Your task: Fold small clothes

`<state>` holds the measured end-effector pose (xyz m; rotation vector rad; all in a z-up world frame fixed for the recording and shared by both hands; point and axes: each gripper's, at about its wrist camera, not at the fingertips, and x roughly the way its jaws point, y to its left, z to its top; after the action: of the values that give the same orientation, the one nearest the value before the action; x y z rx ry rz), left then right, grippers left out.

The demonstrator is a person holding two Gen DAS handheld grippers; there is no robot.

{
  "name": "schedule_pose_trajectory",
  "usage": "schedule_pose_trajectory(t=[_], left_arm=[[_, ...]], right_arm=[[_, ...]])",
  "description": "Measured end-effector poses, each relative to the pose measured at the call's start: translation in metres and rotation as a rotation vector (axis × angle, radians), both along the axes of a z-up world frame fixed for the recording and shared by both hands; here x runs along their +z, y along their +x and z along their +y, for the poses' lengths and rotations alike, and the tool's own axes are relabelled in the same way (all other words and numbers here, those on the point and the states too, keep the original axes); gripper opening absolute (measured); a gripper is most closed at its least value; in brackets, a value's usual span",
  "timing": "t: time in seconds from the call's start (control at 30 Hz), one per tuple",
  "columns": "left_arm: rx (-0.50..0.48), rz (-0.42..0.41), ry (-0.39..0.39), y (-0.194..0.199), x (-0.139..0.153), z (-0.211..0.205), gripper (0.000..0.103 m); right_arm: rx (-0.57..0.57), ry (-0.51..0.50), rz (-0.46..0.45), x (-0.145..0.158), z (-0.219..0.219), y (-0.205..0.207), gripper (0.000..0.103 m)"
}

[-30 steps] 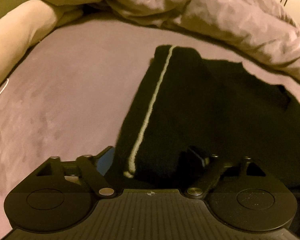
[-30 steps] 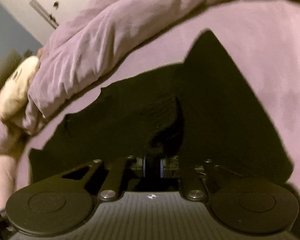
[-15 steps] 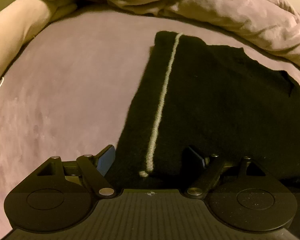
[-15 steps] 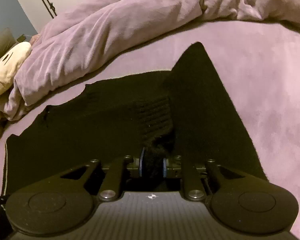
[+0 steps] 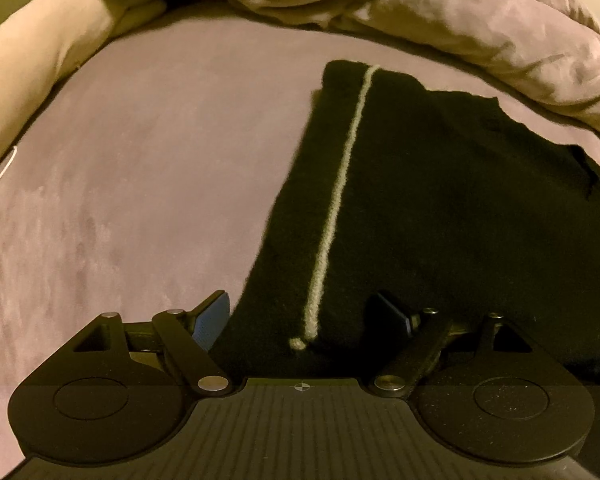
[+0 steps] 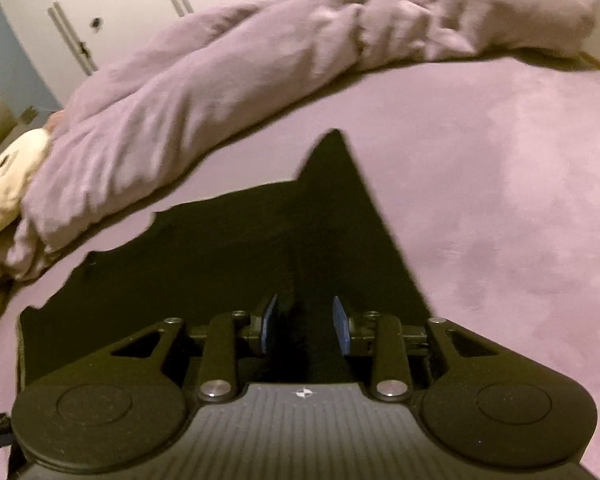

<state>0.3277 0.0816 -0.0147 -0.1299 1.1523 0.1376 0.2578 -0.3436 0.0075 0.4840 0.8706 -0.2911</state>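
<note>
A black knit garment [image 5: 440, 208] with a pale stripe [image 5: 340, 192] along its hem lies flat on the mauve bed sheet [image 5: 140, 184]. My left gripper [image 5: 304, 312] is open, its fingers on either side of the garment's near hem corner. In the right wrist view the same black garment [image 6: 220, 256] lies spread out, with a pointed fold reaching away. My right gripper [image 6: 304, 324] is open just above the garment's near edge, with black cloth lying loose between its blue pads [image 6: 340, 324].
A rumpled mauve duvet [image 6: 228, 68] is heaped along the far side of the bed and shows in the left wrist view [image 5: 480, 20] too. A cream pillow [image 5: 32, 68] lies at the left. A white wardrobe [image 6: 112, 0] stands behind.
My right gripper was shut on a bunch of the black cloth; it has opened and the cloth has dropped flat. The garment has settled smoother. My left gripper stayed open at the hem.
</note>
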Motion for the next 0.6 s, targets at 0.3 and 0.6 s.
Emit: schedule_pose_trajectory(t=[0.3,0.6], left_arm=[[-0.013,-0.031,0.003,-0.017,0.012,-0.012,0.093],[-0.047,-0.017,0.023,-0.036,0.009,-0.013,0.095]], right_arm=[[0.112,0.039,0.020,-0.006,0.021,0.008,0.036],[0.165,-0.022,0.067,-0.011,0.035,-0.033,0.036]])
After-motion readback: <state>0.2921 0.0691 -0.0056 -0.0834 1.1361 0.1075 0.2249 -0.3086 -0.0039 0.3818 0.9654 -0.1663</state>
